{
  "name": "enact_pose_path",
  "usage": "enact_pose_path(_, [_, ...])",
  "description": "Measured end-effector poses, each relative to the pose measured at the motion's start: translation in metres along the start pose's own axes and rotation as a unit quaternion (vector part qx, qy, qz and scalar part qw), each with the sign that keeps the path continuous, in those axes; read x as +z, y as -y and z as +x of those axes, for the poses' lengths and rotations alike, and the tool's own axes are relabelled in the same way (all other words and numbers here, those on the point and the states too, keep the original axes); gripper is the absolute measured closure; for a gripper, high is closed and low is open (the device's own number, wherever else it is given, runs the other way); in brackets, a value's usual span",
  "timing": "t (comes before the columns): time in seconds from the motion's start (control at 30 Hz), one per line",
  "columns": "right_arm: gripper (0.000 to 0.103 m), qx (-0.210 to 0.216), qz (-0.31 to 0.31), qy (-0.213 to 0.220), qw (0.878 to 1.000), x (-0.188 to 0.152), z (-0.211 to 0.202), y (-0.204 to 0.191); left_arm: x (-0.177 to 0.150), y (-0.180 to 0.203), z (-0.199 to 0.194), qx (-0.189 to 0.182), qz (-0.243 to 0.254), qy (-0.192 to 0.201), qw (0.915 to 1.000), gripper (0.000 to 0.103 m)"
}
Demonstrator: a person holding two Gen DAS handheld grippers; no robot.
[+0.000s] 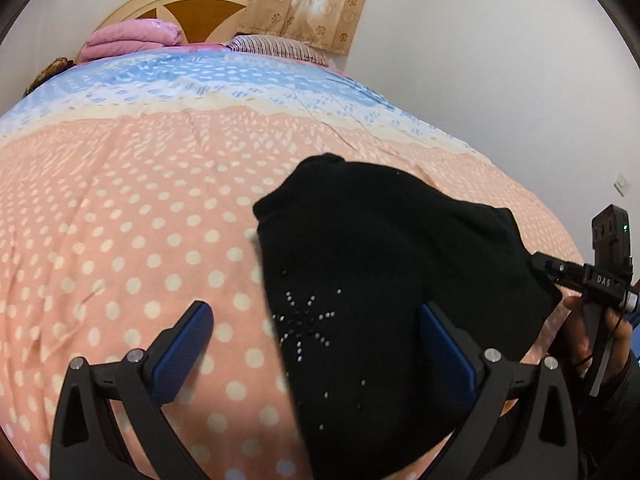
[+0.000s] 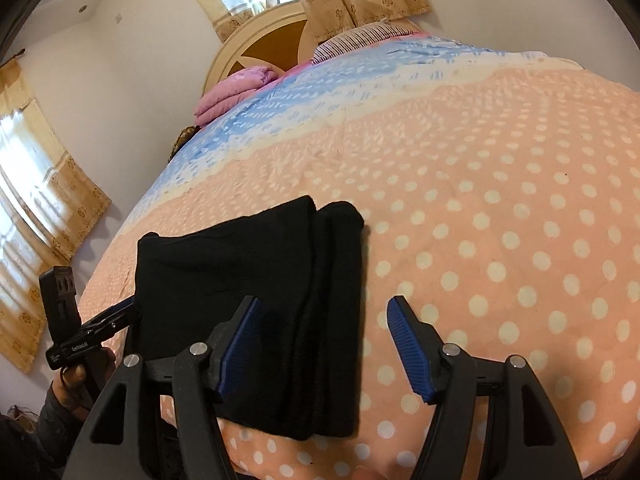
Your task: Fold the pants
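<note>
Pants (image 2: 256,264): black, folded into a thick bundle, lying on the bed near its front edge; several stacked layers show along the bundle's right side in the right wrist view.
Pants, hidden parts: in the left wrist view the near end (image 1: 360,280) runs off the bottom of the frame, and the black cloth swallows most fold lines; a small starburst of shiny studs is all that stands out.
Bed (image 2: 500,200): pink spotted cover, turning blue and white toward the headboard (image 1: 192,8); front edge cut off in both views.
Left hand-held gripper (image 1: 316,344): jaws spread wide, nothing pinched; one blue pad over the cover, the other over the pants' edge. Whether that pad touches the cloth cannot be told.
Right hand-held gripper (image 2: 324,344): jaws apart, nothing clamped; the left pad overlaps the pants, the right pad is over bare cover. Contact cannot be told.
Hands: each only partly seen at the frame edge of the other view, wrapped round a gripper handle (image 2: 76,376).
Far end: a folded pink quilt (image 1: 128,40) and a striped pillow (image 1: 280,48), the pillow partly behind the bed's curve.
Curtains (image 1: 304,4): patterned, cut off at the top.
</note>
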State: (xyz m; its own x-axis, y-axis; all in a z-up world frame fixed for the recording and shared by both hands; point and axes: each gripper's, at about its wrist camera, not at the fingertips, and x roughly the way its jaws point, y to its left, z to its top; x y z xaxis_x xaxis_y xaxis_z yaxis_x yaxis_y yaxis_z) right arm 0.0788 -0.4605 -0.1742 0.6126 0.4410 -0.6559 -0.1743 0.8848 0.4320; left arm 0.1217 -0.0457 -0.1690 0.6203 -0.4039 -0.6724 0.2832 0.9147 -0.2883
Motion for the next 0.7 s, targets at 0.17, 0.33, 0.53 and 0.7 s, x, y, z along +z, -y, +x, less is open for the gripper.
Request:
enact_pose_path(0.17, [0.036,0.014,0.010,0.006,1.000,0.001,0.004,0.004,0.010,0.002,0.013,-0.006,0.008,-0.001,0.9999,0.000])
enact_pose_path(0.33, [0.037,0.042,0.022,0.008,0.999,0.000,0.012,0.007,0.006,-0.002,0.008,-0.020,0.008,0.002,0.9998,0.000])
enact_pose_path(0.53, [0.061,0.070,0.019,-0.001,0.997,-0.002,0.014,0.003,0.005,-0.005,0.003,-0.060,-0.003,0.004,0.9982,0.026])
enact_pose_path(0.7, [0.073,0.087,0.017,0.009,0.996,-0.004,0.004,-0.003,0.005,-0.002,0.001,-0.072,0.001,0.005,0.9974,0.054])
